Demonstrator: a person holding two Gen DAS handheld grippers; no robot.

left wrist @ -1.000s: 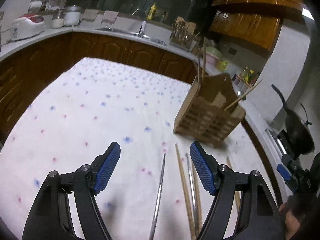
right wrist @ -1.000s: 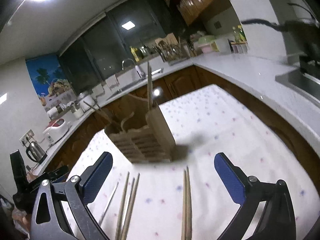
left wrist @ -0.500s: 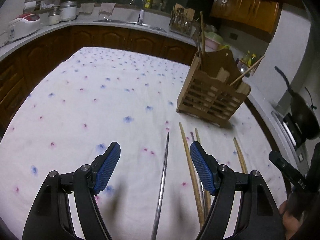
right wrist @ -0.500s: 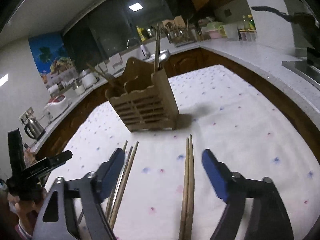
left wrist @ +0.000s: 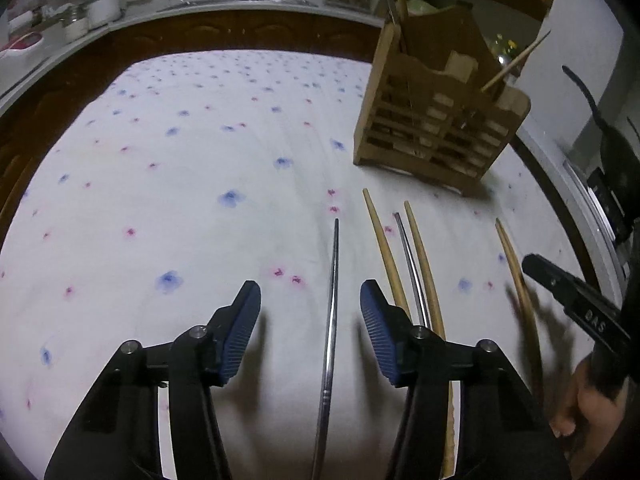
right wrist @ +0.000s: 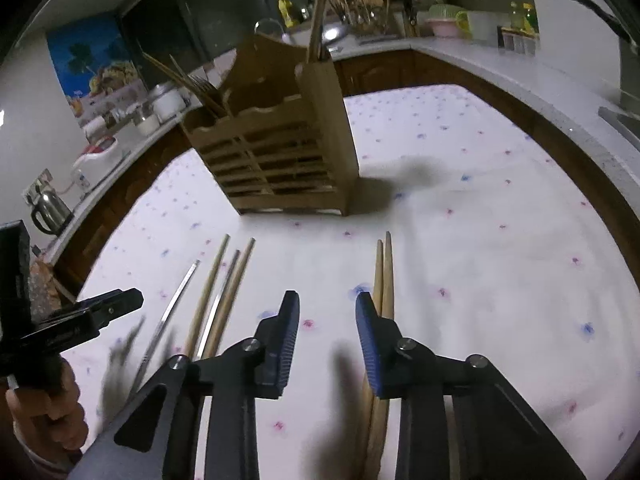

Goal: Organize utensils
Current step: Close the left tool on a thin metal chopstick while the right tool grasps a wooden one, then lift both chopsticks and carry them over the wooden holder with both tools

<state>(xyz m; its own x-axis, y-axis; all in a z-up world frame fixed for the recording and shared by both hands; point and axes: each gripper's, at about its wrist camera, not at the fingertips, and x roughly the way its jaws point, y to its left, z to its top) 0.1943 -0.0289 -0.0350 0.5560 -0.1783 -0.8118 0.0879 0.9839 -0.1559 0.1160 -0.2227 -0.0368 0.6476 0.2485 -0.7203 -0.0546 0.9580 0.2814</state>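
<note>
A flowered tablecloth (left wrist: 160, 184) is carrying the slatted wooden utensil holder (left wrist: 436, 128) and loose chopsticks lying before it. The left gripper (left wrist: 310, 324), jaws narrowing but apart, is straddling a metal chopstick (left wrist: 332, 300) to grasp it; the right gripper (right wrist: 326, 344), also closing on nothing, is sitting just beside the wooden pair (right wrist: 383, 276).

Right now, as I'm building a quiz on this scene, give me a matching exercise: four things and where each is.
1 lone steel chopstick
2 holder
3 wooden pair
4 kettle

A on the counter
B upright on the cloth
C between the left gripper's jaws
D partly behind the right gripper

Pairs: 1-C, 2-B, 3-D, 4-A.

Both grippers' jaws have just been closing. The left has the chopstick between them, untouched; the right has nothing between them.
</note>
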